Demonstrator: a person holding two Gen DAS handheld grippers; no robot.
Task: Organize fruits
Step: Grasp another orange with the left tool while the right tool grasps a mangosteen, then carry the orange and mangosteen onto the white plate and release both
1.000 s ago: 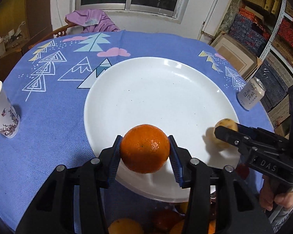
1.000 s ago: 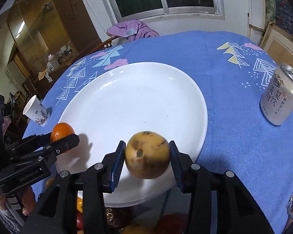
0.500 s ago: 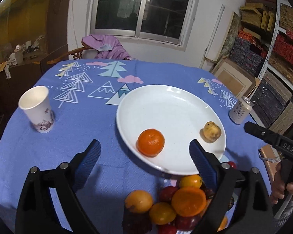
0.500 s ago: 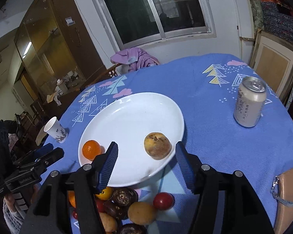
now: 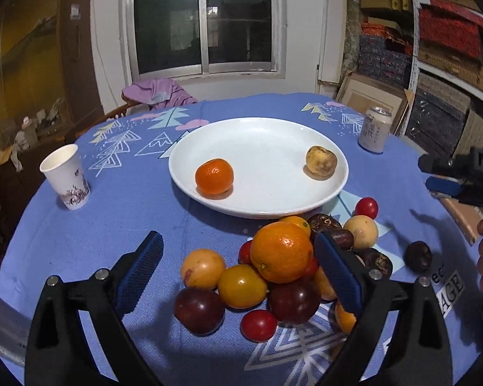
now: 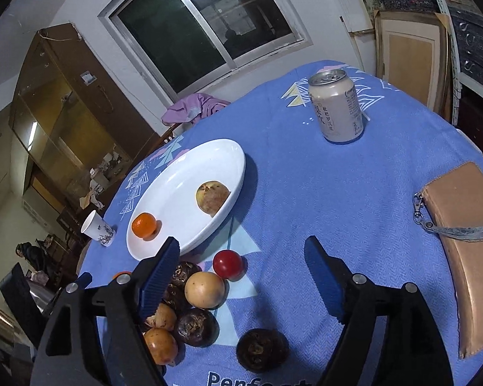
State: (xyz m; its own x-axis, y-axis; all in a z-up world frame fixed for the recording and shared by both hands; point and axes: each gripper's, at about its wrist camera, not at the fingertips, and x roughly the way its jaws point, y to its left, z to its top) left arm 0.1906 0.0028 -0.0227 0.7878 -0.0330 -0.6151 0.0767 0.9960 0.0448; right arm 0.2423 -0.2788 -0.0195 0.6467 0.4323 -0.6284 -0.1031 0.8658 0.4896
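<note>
Fruit pile (image 5: pixel 273 276) beneath wide left tool (image 5: pixel 238 276), right tool (image 6: pixel 241 280) opening, empty, beside it

Before you: a white plate (image 5: pixel 257 207) bearing an orange mandarin (image 5: pixel 214 176) and a yellow-brown speckled fruit (image 5: pixel 321 161); a blue tablecloth (image 5: pixel 138 212) patterned with white-outlined triangles, teal trees and pink clouds; a white paper cup (image 5: pixel 66 177) with purple floral print; a beige can (image 6: pixel 336 106); a tan pouch (image 6: pixel 467 241).
</note>
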